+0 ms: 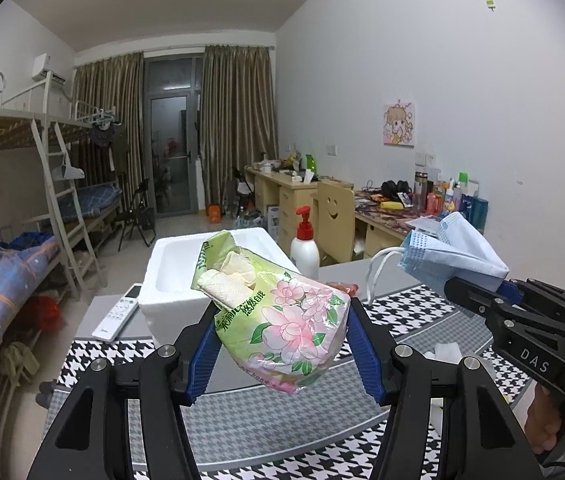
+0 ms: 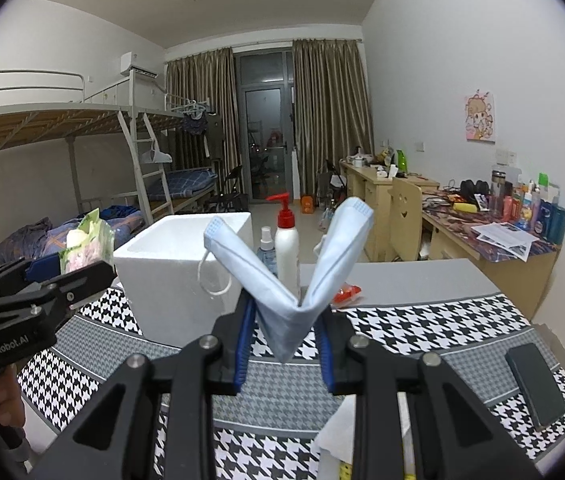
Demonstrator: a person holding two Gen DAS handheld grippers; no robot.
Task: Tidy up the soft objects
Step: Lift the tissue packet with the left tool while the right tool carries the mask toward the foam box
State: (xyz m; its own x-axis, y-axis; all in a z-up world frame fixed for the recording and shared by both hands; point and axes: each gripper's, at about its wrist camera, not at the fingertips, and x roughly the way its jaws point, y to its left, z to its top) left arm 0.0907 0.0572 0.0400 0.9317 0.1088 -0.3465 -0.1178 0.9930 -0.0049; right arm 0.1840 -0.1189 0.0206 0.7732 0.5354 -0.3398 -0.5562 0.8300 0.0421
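Tissue pack (image 1: 282, 320), floral green wrapper with Chinese print, clamped in left gripper (image 1: 282, 344) fingers, held above houndstooth desk (image 1: 422, 308) before foam box (image 1: 170, 264). Right gripper (image 2: 284, 344), marked "DAS", pinches folded blue face mask (image 2: 294, 272) aloft. "GenRobot.AI" on left gripper body.

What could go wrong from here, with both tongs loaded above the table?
The left tongs pinch only the lower part of the tissue pack; its open top has tissues poking out that might spill. The face mask in the right tongs is folded, and its dangling ear loop could catch the rim of the foam box.
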